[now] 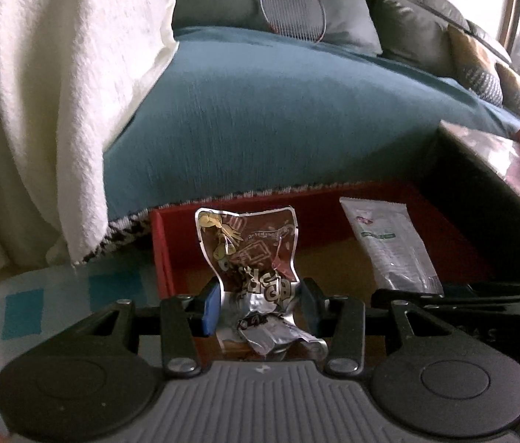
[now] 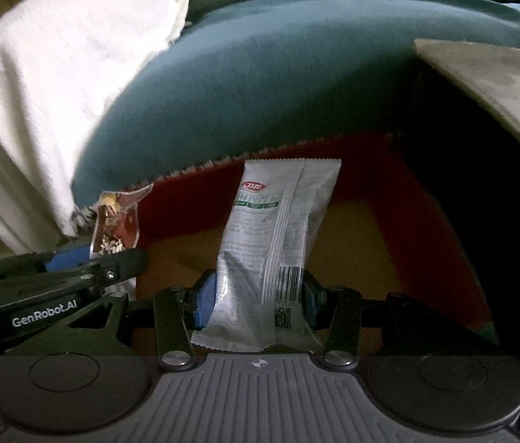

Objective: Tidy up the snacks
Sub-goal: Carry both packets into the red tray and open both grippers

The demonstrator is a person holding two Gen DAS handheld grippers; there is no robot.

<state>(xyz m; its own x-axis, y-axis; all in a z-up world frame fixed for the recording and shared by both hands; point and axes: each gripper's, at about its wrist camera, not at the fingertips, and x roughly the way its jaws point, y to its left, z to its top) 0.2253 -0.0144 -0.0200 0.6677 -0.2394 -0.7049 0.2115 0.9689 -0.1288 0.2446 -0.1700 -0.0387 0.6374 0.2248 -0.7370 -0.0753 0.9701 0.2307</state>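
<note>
My left gripper (image 1: 260, 304) is shut on a crumpled brown and silver snack packet (image 1: 250, 247) and holds it upright over the near left part of a red box (image 1: 160, 243). My right gripper (image 2: 256, 293) is shut on a white and green snack packet (image 2: 274, 229) and holds it upright over the same red box (image 2: 418, 199), to the right of the left gripper. The white packet also shows in the left wrist view (image 1: 389, 243), and the brown packet in the right wrist view (image 2: 117, 221). The box has a tan floor (image 2: 352, 240).
A sofa with a teal cover (image 1: 278, 110) stands right behind the box. A white blanket (image 1: 38, 92) hangs at the left. A badminton racket (image 1: 291, 7) leans on a grey cushion. A grey tabletop edge (image 2: 488, 74) is at the right. A checked blue and white cloth (image 1: 49, 302) lies at the left.
</note>
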